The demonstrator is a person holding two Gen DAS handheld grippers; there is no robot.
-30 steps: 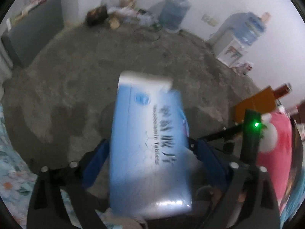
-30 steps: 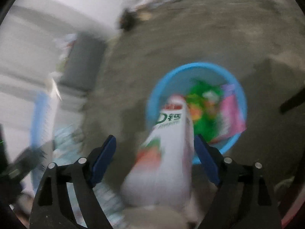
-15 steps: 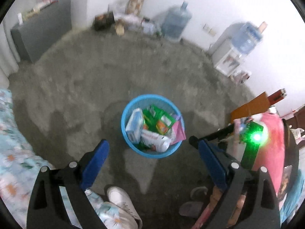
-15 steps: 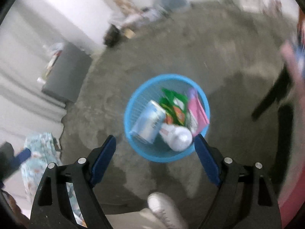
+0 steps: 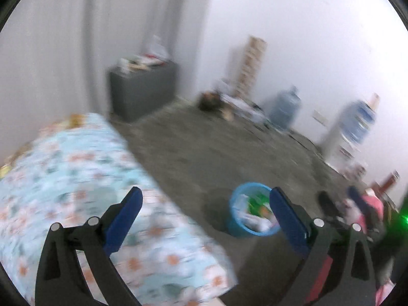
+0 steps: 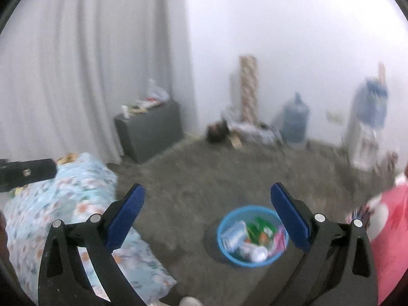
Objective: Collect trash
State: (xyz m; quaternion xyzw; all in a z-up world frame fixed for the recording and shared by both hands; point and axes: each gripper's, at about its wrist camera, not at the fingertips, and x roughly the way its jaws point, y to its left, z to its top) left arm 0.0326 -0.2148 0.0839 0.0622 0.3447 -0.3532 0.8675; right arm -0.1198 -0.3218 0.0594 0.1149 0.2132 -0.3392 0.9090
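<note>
A blue round trash basket (image 5: 236,229) (image 6: 221,239) stands on the grey floor, filled with a blue-white box, a white carton, green wrappers and a pink packet. My left gripper (image 5: 204,204) is open and empty, raised above the bed edge, with the basket low and right between its fingers. My right gripper (image 6: 207,201) has its jaws still opening wide, nothing between them, and the basket sits below and ahead. Both views are motion-blurred.
A bed with a flowered light-blue cover (image 5: 76,178) (image 6: 63,204) fills the lower left. A grey cabinet (image 6: 150,130), water jugs (image 6: 295,122), a water dispenser (image 6: 367,127) and clutter line the far wall. A pink cloth (image 6: 390,242) lies at right.
A second ago each gripper held an item over the basket: the left a blue-white box, the right a white carton. Both items now lie in the basket, and both grippers have risen and tilted up.
</note>
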